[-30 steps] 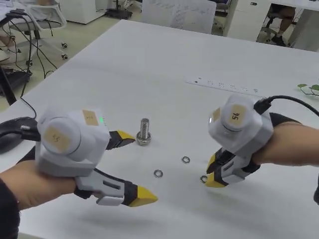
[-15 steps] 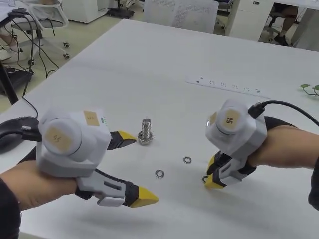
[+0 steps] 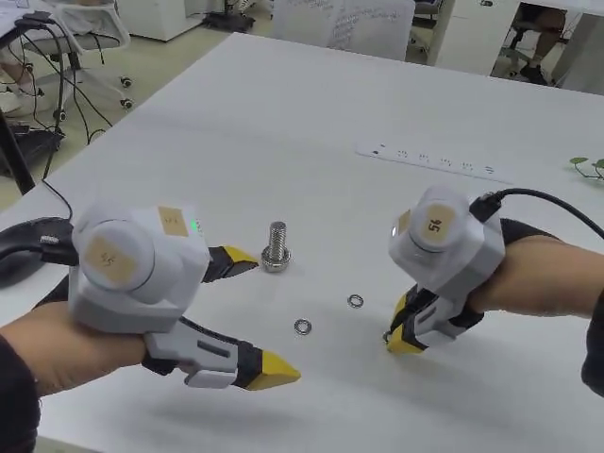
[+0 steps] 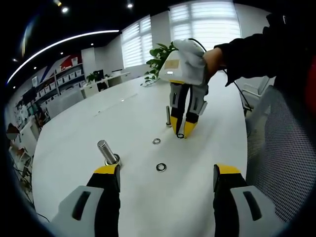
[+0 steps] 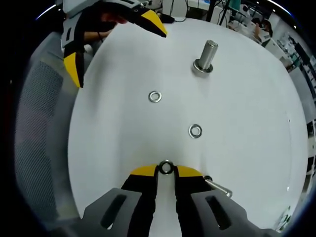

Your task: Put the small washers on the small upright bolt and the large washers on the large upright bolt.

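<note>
My left gripper (image 3: 264, 316) hangs low over the white table (image 3: 311, 123), jaws spread wide with nothing between them. In the left gripper view, the large bolt (image 4: 106, 152) stands upright on its head just ahead of my left-hand jaw. The first washer (image 4: 161, 167) lies flat on the table between my two yellow tips, touched by neither. The second washer (image 4: 156, 141) lies a little farther out, between the large bolt and my right gripper (image 4: 181, 133).

My right gripper points steeply down, its tips at the table top. Its jaws are pinched together on the third washer (image 5: 166, 167), which sits between the yellow tips. I cannot tell whether that washer touches the table or is just clear of it. The small bolt (image 5: 217, 186), thin and bare, stands just beside my right-hand jaw, well apart from the large bolt. Neither bolt carries a washer.

Across the table, past both grippers, a white power strip (image 3: 434, 162) lies flat, and some green leaves (image 3: 590, 168) show at the far right edge.
</note>
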`<state>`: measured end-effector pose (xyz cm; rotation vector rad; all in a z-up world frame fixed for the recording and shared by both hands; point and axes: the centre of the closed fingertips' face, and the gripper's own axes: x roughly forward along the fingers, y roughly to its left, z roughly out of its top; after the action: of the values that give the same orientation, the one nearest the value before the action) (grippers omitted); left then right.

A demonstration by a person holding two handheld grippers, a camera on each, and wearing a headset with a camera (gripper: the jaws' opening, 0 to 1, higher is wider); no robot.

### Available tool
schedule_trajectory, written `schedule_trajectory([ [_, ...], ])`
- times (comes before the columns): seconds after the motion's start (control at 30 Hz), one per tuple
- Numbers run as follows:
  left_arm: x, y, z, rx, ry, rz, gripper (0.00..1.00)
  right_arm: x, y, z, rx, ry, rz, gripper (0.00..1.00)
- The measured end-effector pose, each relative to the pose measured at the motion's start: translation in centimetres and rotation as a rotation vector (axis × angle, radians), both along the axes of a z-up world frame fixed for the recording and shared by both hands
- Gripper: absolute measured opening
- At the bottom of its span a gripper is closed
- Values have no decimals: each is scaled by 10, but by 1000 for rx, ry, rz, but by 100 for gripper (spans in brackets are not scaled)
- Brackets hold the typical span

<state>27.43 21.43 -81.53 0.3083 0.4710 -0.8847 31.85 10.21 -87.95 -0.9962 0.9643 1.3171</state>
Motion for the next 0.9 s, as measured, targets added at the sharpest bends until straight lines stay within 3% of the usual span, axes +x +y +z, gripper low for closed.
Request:
schedule_trajectory([
  [0.47, -4, 0, 1, -3, -2, -1, 77, -5, 2, 1, -4, 1, -8, 13],
  [0.9, -7, -1, 2, -4, -2, -3, 77, -12, 0, 34, 40, -12, -22, 13],
])
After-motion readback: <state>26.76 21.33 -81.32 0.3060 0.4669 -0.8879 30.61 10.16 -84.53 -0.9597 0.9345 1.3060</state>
